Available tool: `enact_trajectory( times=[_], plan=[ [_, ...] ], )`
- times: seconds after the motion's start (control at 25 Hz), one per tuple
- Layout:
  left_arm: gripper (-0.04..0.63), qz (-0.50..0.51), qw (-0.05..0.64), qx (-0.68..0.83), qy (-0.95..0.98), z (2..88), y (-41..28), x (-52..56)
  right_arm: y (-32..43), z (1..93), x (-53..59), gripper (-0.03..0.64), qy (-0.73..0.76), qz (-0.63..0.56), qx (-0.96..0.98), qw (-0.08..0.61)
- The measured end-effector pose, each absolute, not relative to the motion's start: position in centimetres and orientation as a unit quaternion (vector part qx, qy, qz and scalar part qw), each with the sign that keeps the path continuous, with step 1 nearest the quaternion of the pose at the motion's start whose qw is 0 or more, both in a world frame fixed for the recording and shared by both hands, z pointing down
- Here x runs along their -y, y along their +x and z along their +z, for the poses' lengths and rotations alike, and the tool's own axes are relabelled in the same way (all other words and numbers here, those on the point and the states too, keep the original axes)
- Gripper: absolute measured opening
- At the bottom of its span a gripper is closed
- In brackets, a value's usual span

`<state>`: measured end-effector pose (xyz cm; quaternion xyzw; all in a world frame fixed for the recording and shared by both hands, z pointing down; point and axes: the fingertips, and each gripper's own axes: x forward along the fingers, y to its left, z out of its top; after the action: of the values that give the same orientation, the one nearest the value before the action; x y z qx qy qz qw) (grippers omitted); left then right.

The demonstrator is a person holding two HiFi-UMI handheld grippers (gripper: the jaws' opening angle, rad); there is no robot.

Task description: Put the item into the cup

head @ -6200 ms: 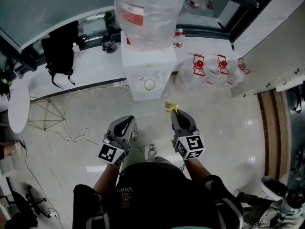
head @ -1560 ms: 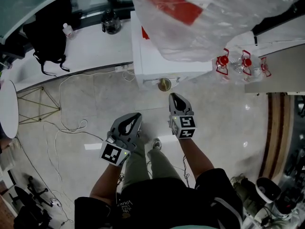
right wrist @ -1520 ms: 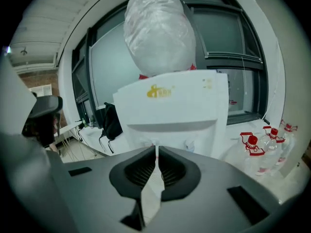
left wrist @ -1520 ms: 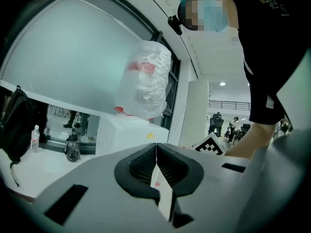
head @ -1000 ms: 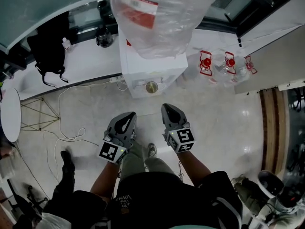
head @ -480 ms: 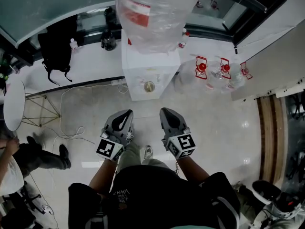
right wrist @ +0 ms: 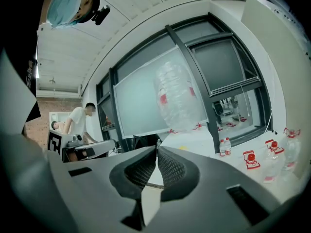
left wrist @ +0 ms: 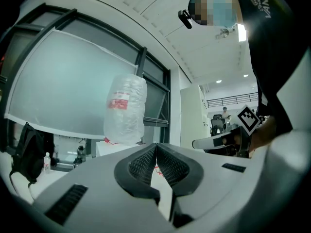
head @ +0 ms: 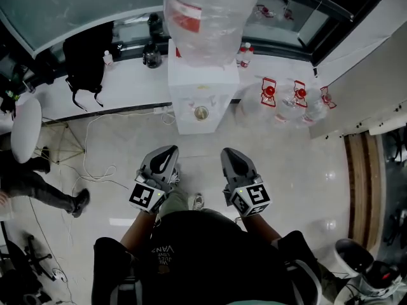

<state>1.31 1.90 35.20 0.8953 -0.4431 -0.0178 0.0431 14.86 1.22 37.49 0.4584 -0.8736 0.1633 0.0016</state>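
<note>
A small cup stands in the front recess of the white water dispenser, and its inside looks yellowish-brown. My left gripper and right gripper hang side by side over the floor, short of the dispenser and well apart from the cup. Both are shut with nothing between the jaws. In the left gripper view the left gripper has its pads pressed together, pointing towards the dispenser's big bottle. The right gripper shows the same in the right gripper view.
Large water bottles with red handles stand right of the dispenser. A black backpack hangs on the white ledge at the left. Cables trail over the tiled floor. A person's leg shows at the left edge, beside a round white seat.
The yellow item held by the right gripper 6.2 s ago is gone from it, and the cup's inside now looks yellowish. The right gripper has pulled back from the dispenser. A person moved across the left side.
</note>
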Motion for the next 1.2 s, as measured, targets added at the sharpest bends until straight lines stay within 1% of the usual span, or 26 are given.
enact_trajectory(
  times=[0.6, 1.2],
  plan=[
    [0.02, -0.013, 0.044, 0.451, 0.891, 33.9, 1.8, -7.3, 17.5, 36.3, -5.7, 0.046, 0.466, 0.161, 0.87, 0.017],
    [0.02, -0.018, 0.042, 0.463, 0.885, 33.1, 0.7, -6.9, 16.7, 35.9, -4.8, 0.044, 0.463, 0.159, 0.872, 0.026]
  ],
)
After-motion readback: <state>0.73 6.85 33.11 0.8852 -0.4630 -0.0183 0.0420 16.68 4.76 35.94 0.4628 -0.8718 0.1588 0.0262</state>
